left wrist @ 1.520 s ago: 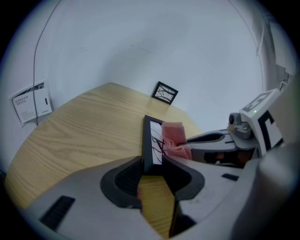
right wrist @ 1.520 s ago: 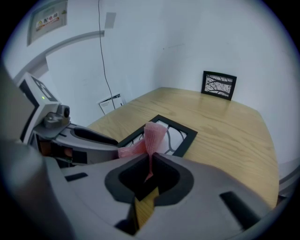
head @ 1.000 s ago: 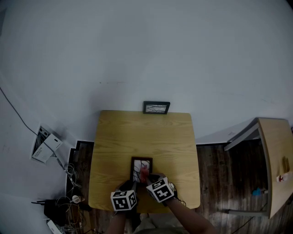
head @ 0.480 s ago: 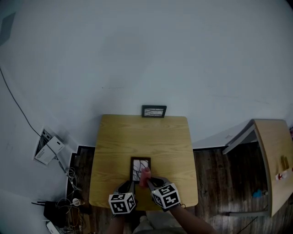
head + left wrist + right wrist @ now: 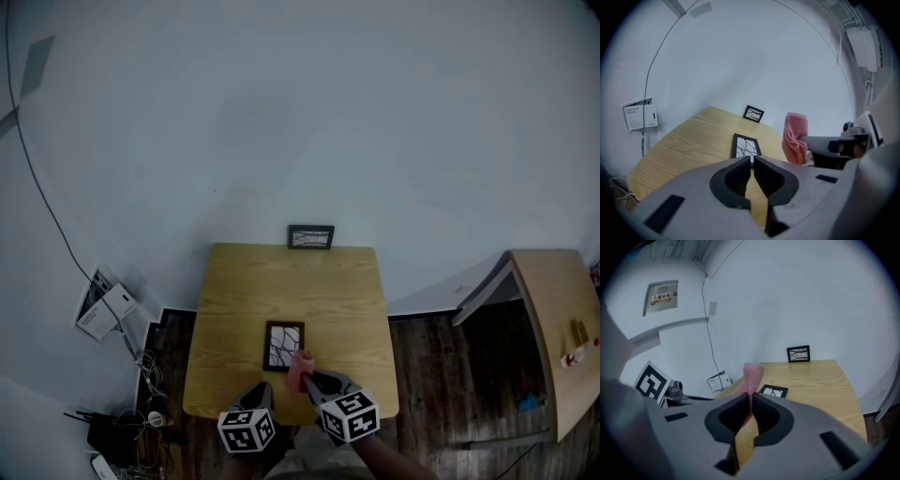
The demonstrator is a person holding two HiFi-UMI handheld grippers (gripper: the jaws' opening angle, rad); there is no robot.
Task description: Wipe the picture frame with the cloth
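Note:
A dark picture frame with a white branch print lies flat on the wooden table; it also shows as the frame in the left gripper view and the frame in the right one. My right gripper is shut on a pink cloth, which stands up out of the jaws. In the head view the cloth hangs just off the frame's near right corner, held by the right gripper. My left gripper has just been closing and holds nothing. It hovers at the near table edge as the left gripper, with the cloth to its right.
A second small frame stands upright against the wall at the table's far edge. Another wooden table is at the right. Cables and a white box lie on the floor to the left.
Both grippers have drawn back toward the near table edge and risen. The cloth has come up off the frame. The left gripper's jaws have closed from wide open.

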